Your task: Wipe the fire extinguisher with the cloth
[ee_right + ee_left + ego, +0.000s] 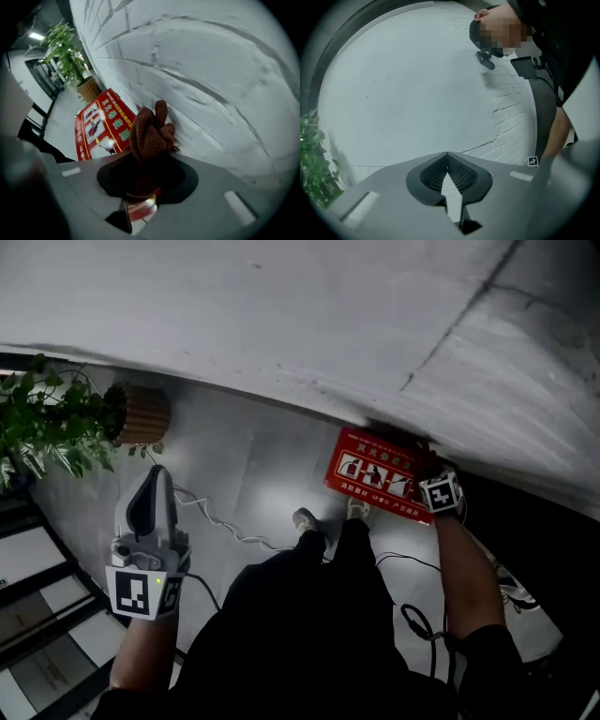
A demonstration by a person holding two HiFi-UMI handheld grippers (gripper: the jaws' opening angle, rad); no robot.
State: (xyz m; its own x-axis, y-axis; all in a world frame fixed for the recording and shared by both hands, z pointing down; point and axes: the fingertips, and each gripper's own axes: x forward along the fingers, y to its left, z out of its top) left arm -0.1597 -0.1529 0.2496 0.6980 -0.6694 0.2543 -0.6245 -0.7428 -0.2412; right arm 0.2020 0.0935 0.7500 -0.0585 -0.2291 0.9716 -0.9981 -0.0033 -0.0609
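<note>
A red fire extinguisher box with white pictograms stands on the floor against the white brick wall. My right gripper points steeply down over the box's right end. In the right gripper view that gripper is shut on a bunched brown cloth, which sticks out beyond the jaws close to the wall, with the box beyond it. A shiny red surface shows under the jaws. No extinguisher cylinder itself is plainly in view. My left gripper is held up at the left, shut and holding nothing, facing the wall.
A leafy plant in a wicker pot stands at the left by the wall. A white cable and a black cable trail over the grey floor. The person's shoes are in front of the box.
</note>
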